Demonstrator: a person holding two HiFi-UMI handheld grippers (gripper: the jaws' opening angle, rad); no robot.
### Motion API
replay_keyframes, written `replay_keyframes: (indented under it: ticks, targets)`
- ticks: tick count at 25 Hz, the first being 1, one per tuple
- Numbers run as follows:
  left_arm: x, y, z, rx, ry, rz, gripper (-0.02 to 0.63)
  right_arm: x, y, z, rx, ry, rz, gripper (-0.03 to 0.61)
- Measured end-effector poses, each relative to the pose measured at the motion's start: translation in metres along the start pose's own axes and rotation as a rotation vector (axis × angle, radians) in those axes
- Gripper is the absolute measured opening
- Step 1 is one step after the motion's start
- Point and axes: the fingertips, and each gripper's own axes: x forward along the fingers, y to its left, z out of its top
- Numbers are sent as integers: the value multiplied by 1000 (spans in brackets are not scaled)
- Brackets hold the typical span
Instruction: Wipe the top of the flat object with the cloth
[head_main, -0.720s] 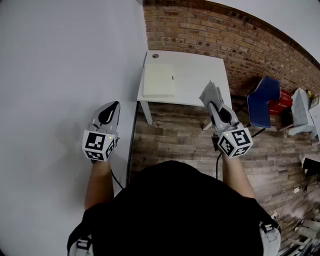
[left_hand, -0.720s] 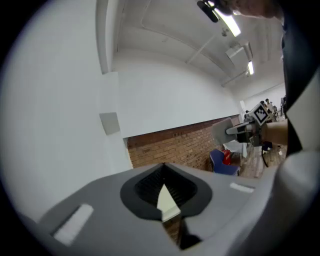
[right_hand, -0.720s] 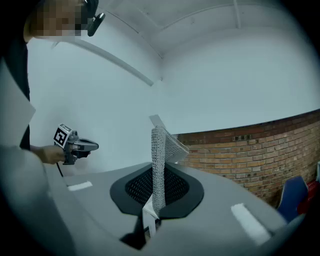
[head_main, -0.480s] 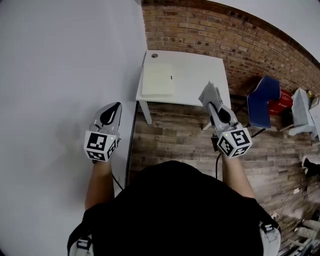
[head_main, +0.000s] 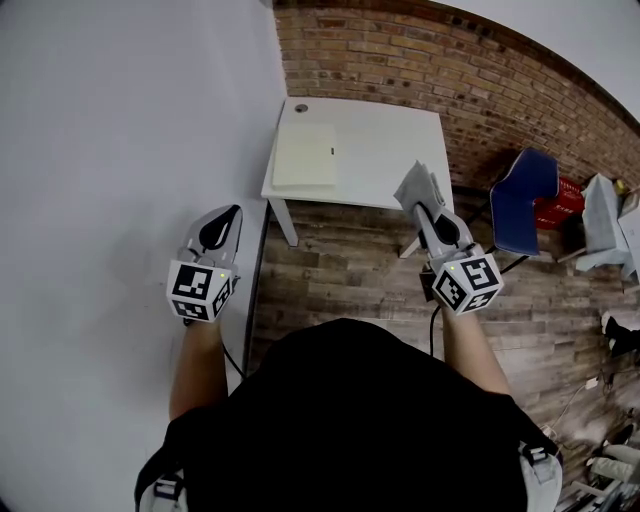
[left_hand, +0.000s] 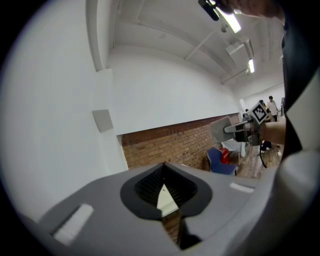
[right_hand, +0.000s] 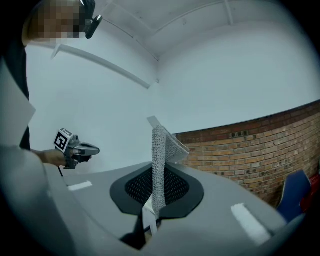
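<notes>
A flat cream-coloured object (head_main: 305, 157) lies on the left part of a small white table (head_main: 390, 150) by the brick wall, some way ahead of both grippers. My right gripper (head_main: 423, 203) is shut on a grey waffle-weave cloth (head_main: 414, 184), held up in the air short of the table's front edge. In the right gripper view the cloth (right_hand: 160, 160) stands upright, pinched between the jaws of the right gripper (right_hand: 156, 175). My left gripper (head_main: 221, 216) hangs beside the white wall, shut and holding nothing. The left gripper view shows the left gripper (left_hand: 165, 172) with its jaws together.
A white wall (head_main: 120, 150) runs close along the left. A brick wall (head_main: 450, 80) stands behind the table. A blue chair (head_main: 525, 200) and grey furniture (head_main: 600, 225) stand to the right on the wood floor (head_main: 340, 270). A small round item (head_main: 300, 108) sits at the table's far left corner.
The table and flat object sit slightly further left in the head view than before. Both grippers hold nearly the same places, the cloth still in the right one.
</notes>
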Motion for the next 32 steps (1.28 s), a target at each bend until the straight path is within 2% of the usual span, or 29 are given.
replay_keyframes:
  ticks: [16, 32]
  targets:
    - [29, -34, 4, -10, 20, -1, 2, -9, -41, -7, 16, 8, 10, 9]
    - [49, -36, -17, -20, 23, -32, 2, -3, -48, -18, -1, 19, -9, 9]
